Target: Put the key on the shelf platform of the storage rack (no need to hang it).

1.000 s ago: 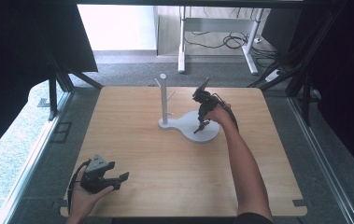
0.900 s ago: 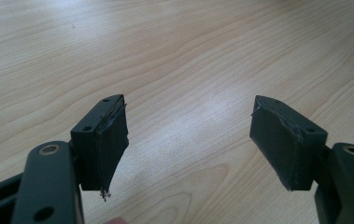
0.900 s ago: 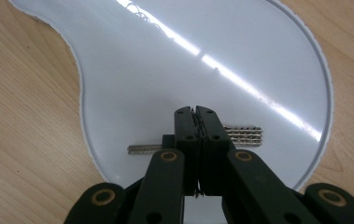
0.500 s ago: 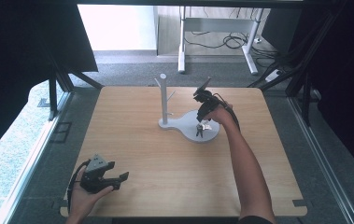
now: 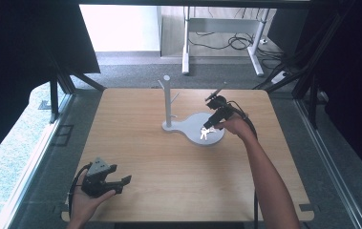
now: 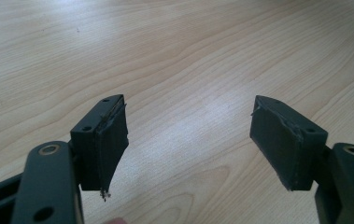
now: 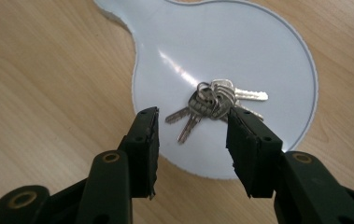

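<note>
A bunch of silver keys (image 7: 212, 100) lies on the round end of a white stand base (image 7: 268, 60). In the high view the keys (image 5: 204, 134) rest on that base (image 5: 194, 121), and a grey post with pegs (image 5: 167, 98) rises from its far left end. My right gripper (image 7: 192, 140) hovers open just above the keys, its jaws set either side of the bunch without touching it. Seen from above, the right gripper (image 5: 207, 127) points down at the base. My left gripper (image 5: 120, 183) rests open near the table's front left corner, jaws wide apart over bare wood (image 6: 188, 135).
The wooden table (image 5: 169, 167) has free surface between the two hands. Black frame struts stand along both sides. A white desk frame and cables lie on the floor beyond the far edge.
My right gripper has lowered toward the keys on the base. The left gripper has stayed put.
</note>
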### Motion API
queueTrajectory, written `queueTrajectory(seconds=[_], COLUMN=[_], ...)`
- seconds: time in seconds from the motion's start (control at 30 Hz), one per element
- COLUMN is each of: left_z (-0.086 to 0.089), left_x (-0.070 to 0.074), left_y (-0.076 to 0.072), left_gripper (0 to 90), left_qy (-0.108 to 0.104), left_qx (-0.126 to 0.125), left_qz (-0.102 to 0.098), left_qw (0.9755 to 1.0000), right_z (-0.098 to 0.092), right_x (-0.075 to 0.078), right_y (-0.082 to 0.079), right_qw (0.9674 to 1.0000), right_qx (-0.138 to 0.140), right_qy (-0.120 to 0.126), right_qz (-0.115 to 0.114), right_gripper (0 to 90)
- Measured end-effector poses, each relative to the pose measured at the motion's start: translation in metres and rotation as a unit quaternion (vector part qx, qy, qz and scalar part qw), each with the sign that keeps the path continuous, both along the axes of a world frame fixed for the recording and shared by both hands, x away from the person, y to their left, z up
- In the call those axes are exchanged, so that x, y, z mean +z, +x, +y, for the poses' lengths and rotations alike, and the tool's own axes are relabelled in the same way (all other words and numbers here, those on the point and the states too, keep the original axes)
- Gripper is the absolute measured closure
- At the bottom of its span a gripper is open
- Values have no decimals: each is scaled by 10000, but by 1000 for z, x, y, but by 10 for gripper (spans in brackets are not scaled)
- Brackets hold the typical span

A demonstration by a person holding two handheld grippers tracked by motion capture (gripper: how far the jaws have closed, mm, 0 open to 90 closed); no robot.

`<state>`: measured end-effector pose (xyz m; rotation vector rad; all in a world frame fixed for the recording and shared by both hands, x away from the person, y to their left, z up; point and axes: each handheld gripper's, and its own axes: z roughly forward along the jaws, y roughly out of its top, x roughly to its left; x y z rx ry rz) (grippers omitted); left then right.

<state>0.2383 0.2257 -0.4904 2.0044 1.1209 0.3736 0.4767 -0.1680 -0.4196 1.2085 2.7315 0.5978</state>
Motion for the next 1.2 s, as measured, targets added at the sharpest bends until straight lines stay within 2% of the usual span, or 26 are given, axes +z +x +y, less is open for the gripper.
queueTrajectory(seconds=[0.2, 0.33, 0.57, 0.83, 1.07, 1.2], left_z=[-3, -4, -8, -12, -16, -16], left_x=[-1, -2, -1, -2, -3, -3], left_y=[0, 0, -1, -1, -2, -2], left_gripper=[278, 279, 278, 279, 279, 279], left_qy=[30, 43, 61, 98, 129, 133], left_qx=[-22, -33, -60, -88, -96, -97], left_qz=[18, 29, 23, 29, 48, 44], left_qw=[10000, 10000, 10000, 9999, 9999, 9999], right_z=[-20, -37, -68, -104, -126, -130], right_x=[8, 12, 9, -9, -36, -56], right_y=[-26, -46, -85, -126, -152, -163], right_qw=[9998, 9990, 9969, 9936, 9903, 9905], right_qx=[81, 88, 103, -84, -292, -395], right_qy=[62, 252, 474, 759, 1000, 963], right_qz=[-194, -367, -620, -835, -914, -898], right_gripper=[530, 529, 527, 520, 514, 511])
